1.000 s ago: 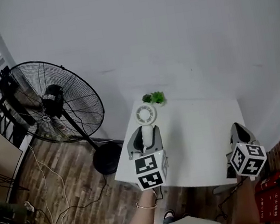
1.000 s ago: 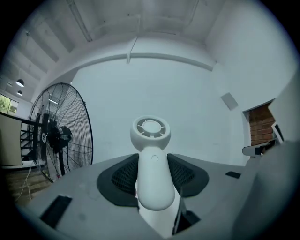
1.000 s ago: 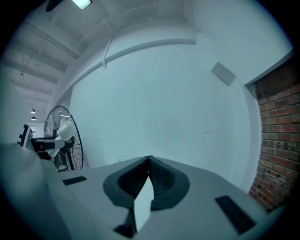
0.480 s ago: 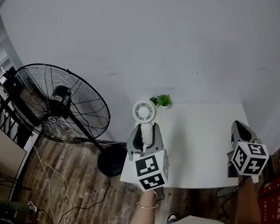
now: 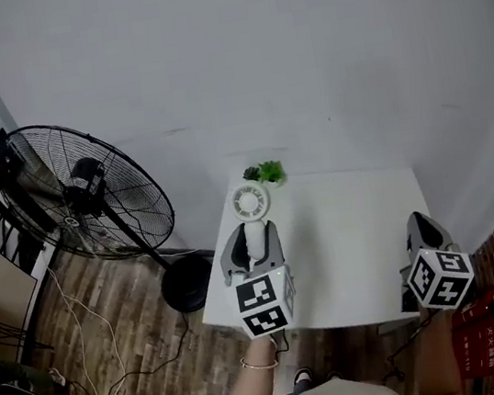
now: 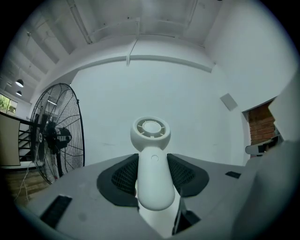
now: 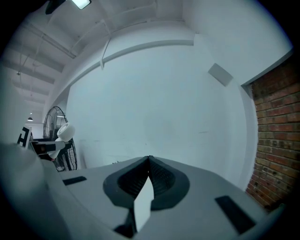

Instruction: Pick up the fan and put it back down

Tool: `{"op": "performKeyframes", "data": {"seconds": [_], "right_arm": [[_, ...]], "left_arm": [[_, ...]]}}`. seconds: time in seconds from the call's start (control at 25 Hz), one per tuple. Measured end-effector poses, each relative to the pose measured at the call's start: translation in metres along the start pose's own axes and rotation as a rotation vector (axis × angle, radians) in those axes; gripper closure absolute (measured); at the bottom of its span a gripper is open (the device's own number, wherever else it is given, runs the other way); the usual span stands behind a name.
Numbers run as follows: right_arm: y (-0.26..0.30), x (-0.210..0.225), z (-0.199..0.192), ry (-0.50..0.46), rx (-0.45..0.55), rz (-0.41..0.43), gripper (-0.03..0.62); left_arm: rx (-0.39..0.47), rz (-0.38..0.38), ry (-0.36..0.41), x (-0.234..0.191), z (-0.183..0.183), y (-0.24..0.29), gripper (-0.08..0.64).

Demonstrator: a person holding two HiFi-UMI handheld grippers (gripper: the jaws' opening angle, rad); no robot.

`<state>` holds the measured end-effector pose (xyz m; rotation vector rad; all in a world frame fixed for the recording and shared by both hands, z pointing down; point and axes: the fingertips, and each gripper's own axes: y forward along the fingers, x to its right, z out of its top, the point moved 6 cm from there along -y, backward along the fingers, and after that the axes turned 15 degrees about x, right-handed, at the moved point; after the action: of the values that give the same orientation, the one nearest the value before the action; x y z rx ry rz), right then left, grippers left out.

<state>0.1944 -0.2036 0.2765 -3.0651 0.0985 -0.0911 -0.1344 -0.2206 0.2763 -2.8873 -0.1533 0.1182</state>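
Left tongs (image 5: 252,238) clamped on handle of small fan (image 5: 251,203). Right tongs (image 7: 148,161) closed, nothing between. Fan's long axis runs along jaws toward wall, round head past tips, face upward, over left part of table (image 5: 357,249). Handle end hidden; contact with table unclear. One plant (image 5: 266,173), one floor fan (image 5: 88,194).

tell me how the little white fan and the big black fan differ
Colour: the small fan is white; the floor fan is black with a wire cage.
Size: the small fan is far smaller than the floor fan.
Support: the small fan is clamped by its handle in the left gripper; the floor fan stands on its own round base on the floor.
Both have round heads.
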Motion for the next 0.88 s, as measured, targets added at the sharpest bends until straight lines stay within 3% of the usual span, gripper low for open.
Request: {"op": "performKeyframes", "data": {"seconds": [0.36,0.88], "right_arm": [[0.003,0.026,-0.029,0.009,-0.084,-0.081,0.592],[0.000,0.068,-0.099,0.019,-0.260,-0.215,0.592]], "left_arm": [[-0.119,-0.037,-0.027,0.013,-0.048,0.025,0.368],[-0.318,-0.088,-0.061,0.026,-0.146,0.063,0.368]]}}
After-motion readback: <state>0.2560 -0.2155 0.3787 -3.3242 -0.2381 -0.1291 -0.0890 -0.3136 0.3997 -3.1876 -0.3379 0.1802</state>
